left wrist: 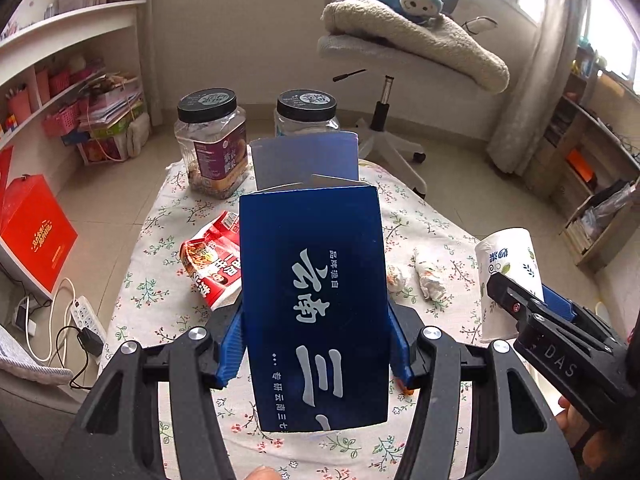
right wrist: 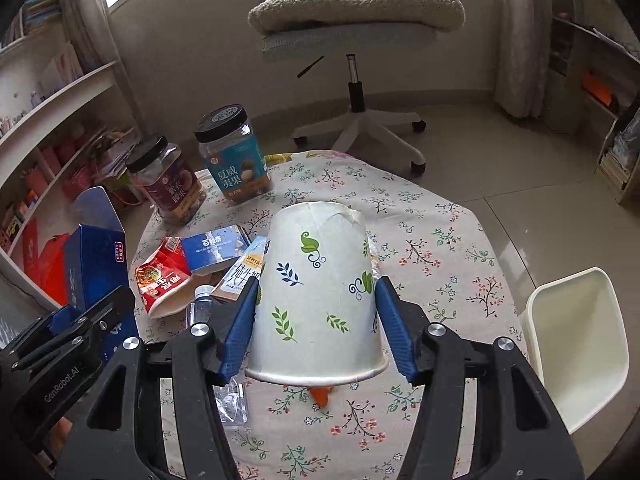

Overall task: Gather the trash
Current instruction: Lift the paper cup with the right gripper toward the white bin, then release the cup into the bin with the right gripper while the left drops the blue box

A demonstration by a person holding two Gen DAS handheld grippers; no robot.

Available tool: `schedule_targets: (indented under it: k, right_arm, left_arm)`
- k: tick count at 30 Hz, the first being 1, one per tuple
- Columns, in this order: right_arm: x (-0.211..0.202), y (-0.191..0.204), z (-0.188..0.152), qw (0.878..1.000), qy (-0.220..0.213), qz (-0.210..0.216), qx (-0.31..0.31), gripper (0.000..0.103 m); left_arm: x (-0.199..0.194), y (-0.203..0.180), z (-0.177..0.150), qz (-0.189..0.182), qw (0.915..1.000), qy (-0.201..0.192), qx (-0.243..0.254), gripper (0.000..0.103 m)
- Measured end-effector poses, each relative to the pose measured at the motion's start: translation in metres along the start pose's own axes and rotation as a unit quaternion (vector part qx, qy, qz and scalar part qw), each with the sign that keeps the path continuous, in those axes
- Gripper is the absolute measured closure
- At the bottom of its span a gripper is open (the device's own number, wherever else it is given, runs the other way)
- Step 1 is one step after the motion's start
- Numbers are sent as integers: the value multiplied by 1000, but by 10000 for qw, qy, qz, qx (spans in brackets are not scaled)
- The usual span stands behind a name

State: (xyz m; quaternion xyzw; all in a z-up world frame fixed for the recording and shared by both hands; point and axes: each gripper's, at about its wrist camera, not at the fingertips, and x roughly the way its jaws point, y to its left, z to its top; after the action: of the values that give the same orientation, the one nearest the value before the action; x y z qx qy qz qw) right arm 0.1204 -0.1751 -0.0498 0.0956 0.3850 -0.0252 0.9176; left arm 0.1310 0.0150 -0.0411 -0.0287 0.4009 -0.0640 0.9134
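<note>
My left gripper is shut on a dark blue carton with white lettering, its top flap open, held above the floral tablecloth. My right gripper is shut on a white paper cup printed with green leaves, rim towards the camera, lifted off the cloth. The left wrist view shows the right gripper and cup at the right. In the right wrist view the blue carton is at the left.
On the cloth lie a red snack wrapper, a small blue box, a milk carton, a plastic bottle, crumpled tissues and an orange scrap. Two black-lidded jars stand at the back. A white bin sits beside the table.
</note>
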Motion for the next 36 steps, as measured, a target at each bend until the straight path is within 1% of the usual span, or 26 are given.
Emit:
schedule_targets:
  k: [4,8,14,22,29,32,35,36]
  right_arm:
    - [-15,-10,1,9989,-338,-312,-98,47]
    - [-25,-22,2,9975,-488,-495,-95,47]
    - [-38,-49,2,9947,-635,-808,70,46]
    - [-50,-99,2,9882,-635,-1317,460,46]
    - [-64,-161,-4,9774,-586,-1760,1014,44]
    - [-71,-190,-9,9712,-565,-1901,1320,41]
    - [-80,-217,-15,9618,-605,-2092,1661,22]
    - [-85,-225,-18,9577,-656,-2194,1741,18]
  left_arm:
    - [-4,-17,0,-84,9997,-187,108,46]
    - [-8,-35,0,-110,9989,-373,259,46]
    - [-8,-61,0,-235,9983,-394,367,46]
    - [-6,-94,-4,-394,9967,-384,596,46]
    - [-2,-130,-10,-569,9943,-337,841,46]
    - [1,-151,-15,-682,9926,-275,966,46]
    - [3,-175,-20,-843,9904,-215,1070,46]
    - [4,-184,-22,-908,9894,-201,1116,46]
